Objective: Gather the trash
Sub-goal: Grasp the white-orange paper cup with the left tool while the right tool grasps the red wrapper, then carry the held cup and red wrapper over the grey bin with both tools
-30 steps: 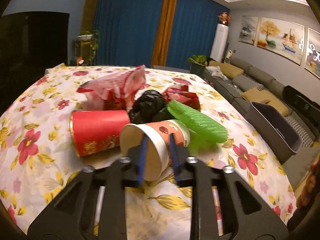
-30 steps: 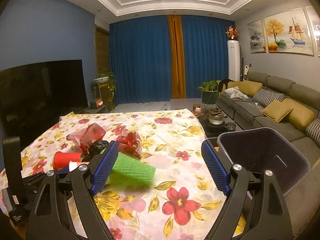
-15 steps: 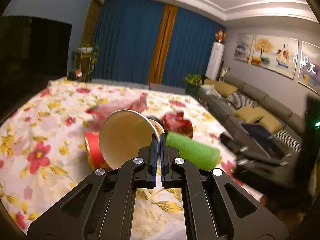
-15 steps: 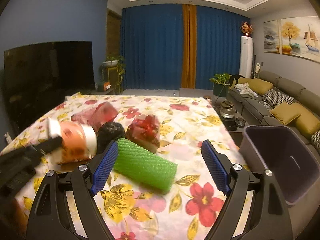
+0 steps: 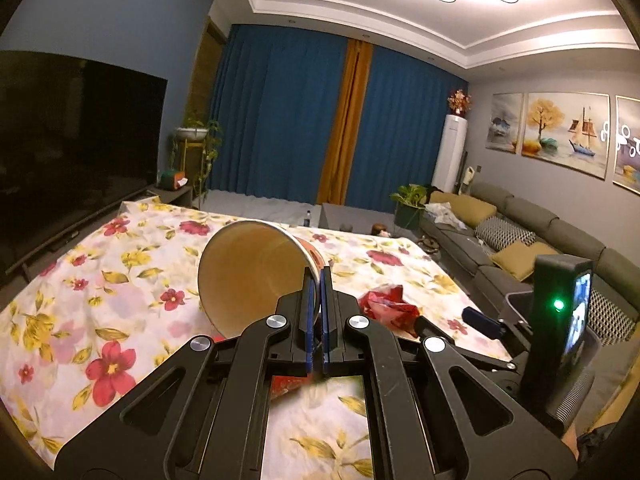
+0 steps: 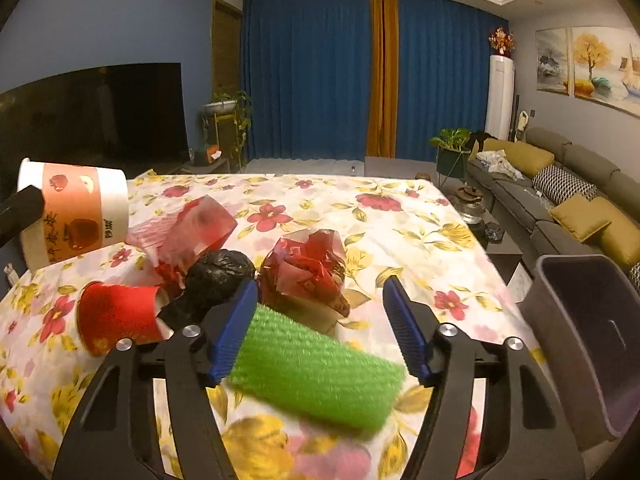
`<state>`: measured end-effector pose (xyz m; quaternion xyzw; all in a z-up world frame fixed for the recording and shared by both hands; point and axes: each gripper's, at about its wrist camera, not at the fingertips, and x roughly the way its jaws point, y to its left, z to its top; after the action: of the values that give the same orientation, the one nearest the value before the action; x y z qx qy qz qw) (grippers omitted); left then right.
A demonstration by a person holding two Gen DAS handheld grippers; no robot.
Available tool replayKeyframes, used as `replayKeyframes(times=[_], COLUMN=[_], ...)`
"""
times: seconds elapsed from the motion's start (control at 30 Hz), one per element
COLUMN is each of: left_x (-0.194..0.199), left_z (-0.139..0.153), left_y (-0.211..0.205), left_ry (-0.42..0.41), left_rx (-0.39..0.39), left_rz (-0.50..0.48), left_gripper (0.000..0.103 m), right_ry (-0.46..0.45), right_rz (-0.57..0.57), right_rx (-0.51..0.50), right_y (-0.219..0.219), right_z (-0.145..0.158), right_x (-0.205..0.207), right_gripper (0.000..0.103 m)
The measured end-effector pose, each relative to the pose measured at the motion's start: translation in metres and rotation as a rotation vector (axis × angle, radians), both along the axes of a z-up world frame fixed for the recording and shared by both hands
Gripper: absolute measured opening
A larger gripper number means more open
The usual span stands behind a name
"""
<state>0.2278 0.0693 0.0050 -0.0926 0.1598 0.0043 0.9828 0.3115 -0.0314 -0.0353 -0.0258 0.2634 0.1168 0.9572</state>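
My left gripper (image 5: 318, 276) is shut on the rim of a white-and-orange paper cup (image 5: 248, 272), which hangs in the air above the table; the right wrist view shows the cup (image 6: 76, 208) at the far left. My right gripper (image 6: 320, 286) sits low over a green foam-net roll (image 6: 316, 372) lying on the floral cloth. Its jaws are closing with the roll between them; the left pad (image 6: 236, 332) is at the roll's side and the right pad stands apart from it. A red paper cup (image 6: 116, 316) lies on its side beside them.
A black bag (image 6: 220, 272), a crumpled red wrapper (image 6: 308, 268) and a pink plastic bag (image 6: 192, 228) lie behind the roll. A grey bin (image 6: 592, 320) stands off the table's right edge. A sofa (image 6: 580, 200) runs along the right wall, a television (image 6: 100, 120) the left.
The left gripper shut on the paper cup's rim and lifted it off the table. The right gripper moved in low over the green roll, and its jaws have narrowed.
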Motion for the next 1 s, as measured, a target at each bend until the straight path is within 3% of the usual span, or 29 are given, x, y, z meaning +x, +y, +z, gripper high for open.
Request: replayKeyframes(times=[0.37,0.47,0.57,0.67,1.0], left_x=[0.004,0.004,0.004,0.005,0.004], left_z=[-0.02,-0.022,-0.023,-0.025,-0.027], left_y=[0.019,0.021,0.02,0.019,0.014], left_ry=[0.052,0.061,0.06,0.064,0.051], left_rx=[-0.045,-0.064,-0.058,-0.054,-0.03], left_rz=[0.023,0.022,0.024,0.024,0.016], left_gripper=[0.002,0.002,0.002,0.002,0.002], right_ry=[0.051,0.071,0.072,0.062,-0.028], right_rz=[-0.005,0.005,0.022,0.035,0.014], right_rx=[-0.011,0.006,0.007,0.012,0.035], right_y=[0.009,0.009,0.011,0.01,-0.01], right_z=[-0.019,-0.021,-0.021,-0.02,0.002], right_x=[0.042,0.046,0.045,0.042,0.021], right_gripper=[0.04,0.032,0.017,0.011,0.007])
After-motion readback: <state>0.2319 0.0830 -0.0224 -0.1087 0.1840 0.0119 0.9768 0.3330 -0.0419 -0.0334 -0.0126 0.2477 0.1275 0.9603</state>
